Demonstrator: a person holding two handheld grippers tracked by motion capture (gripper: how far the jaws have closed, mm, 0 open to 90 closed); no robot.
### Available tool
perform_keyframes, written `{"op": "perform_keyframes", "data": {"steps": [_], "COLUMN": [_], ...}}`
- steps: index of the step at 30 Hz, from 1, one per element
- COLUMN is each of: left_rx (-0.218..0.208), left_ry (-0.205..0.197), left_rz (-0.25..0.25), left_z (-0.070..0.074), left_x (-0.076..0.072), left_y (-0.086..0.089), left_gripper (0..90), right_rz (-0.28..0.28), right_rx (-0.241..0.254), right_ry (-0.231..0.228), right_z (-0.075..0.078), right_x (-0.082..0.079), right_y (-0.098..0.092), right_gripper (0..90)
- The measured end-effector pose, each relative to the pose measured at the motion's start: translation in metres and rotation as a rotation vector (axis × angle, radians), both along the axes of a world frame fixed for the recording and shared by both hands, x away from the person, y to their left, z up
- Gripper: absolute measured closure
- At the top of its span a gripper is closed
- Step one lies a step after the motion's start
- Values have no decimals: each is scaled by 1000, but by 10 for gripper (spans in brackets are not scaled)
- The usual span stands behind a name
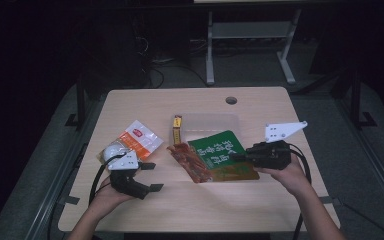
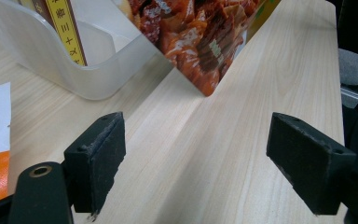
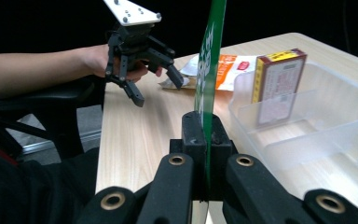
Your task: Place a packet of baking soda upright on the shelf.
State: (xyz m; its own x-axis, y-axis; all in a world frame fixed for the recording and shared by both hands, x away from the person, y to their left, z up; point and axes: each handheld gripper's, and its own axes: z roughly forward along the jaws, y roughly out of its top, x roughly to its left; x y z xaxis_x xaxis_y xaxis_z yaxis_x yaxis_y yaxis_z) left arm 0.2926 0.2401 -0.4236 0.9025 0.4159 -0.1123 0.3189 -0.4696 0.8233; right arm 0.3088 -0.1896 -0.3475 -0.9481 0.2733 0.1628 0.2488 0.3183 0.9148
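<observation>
At the centre of the high view we see the right claw (image 1: pixel 236 156) clamped tight on the edge of a green snack pouch (image 1: pixel 219 156), whose far end overlaps a clear plastic tray (image 1: pixel 211 121) on the desk (image 1: pixel 195 210). A yellow-edged box (image 1: pixel 177 128) stands upright in the tray's left end. At lower left, our left claw (image 1: pixel 150 176) is spread wide and grips nothing. Just above it lies an orange-and-white packet (image 1: pixel 139 138), with a white round object (image 1: pixel 113 150) at its near corner.
</observation>
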Motion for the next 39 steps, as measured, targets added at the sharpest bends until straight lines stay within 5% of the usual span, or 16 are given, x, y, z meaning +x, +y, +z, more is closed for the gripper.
{"op": "perform_keyframes", "data": {"steps": [17,39], "left_rx": [-2,-7], "left_ry": [-1,13], "left_rz": [-16,-22], "left_z": [-1,-5], "left_x": [1,1], "left_y": [-2,-7], "left_gripper": [193,192], "right_rz": [-126,-328], "right_rx": [19,43], "right_ry": [-51,-82], "right_z": [29,60], "right_x": [-1,26], "right_y": [-30,-40], "right_gripper": [900,900]}}
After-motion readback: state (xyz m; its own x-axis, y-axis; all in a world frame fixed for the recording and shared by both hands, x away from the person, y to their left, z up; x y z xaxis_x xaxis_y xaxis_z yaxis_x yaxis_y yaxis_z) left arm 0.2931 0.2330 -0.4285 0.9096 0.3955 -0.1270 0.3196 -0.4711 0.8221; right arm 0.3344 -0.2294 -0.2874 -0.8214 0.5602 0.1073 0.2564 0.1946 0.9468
